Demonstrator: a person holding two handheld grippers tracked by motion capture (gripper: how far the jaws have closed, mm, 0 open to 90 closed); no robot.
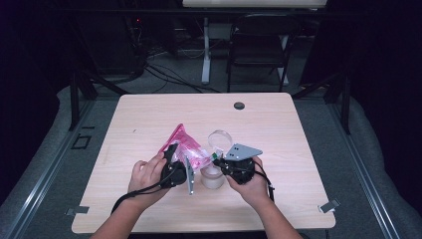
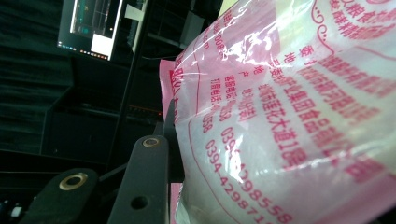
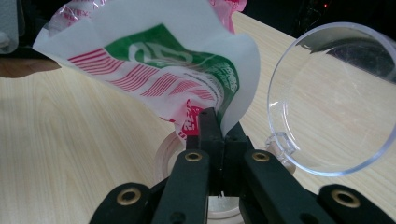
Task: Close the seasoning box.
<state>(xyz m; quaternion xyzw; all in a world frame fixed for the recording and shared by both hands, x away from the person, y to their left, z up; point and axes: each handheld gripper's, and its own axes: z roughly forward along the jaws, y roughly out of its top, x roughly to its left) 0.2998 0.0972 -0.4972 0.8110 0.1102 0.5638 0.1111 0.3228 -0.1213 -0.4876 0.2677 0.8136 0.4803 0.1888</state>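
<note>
A pink printed plastic bag (image 1: 185, 144) is held up over the middle of the wooden table (image 1: 149, 114). My left gripper (image 1: 174, 150) is shut on its left side; in the left gripper view the bag (image 2: 289, 116) presses against one black finger (image 2: 142, 182) and hides the other. From the right, my right gripper (image 1: 215, 158) pinches the bag's white, green and red edge (image 3: 154, 60) between jaw tips that touch (image 3: 212, 122). Below the bag stands a small round jar (image 1: 212, 178), its rim (image 3: 163, 156) under the jaws. The jar's clear hinged lid (image 3: 336, 98) stands open.
A black round grommet (image 1: 239, 105) sits near the table's far edge. A dark folding chair (image 1: 259, 45) and cables are on the floor beyond the table. A lit monitor (image 2: 93, 23) glows in the dark background.
</note>
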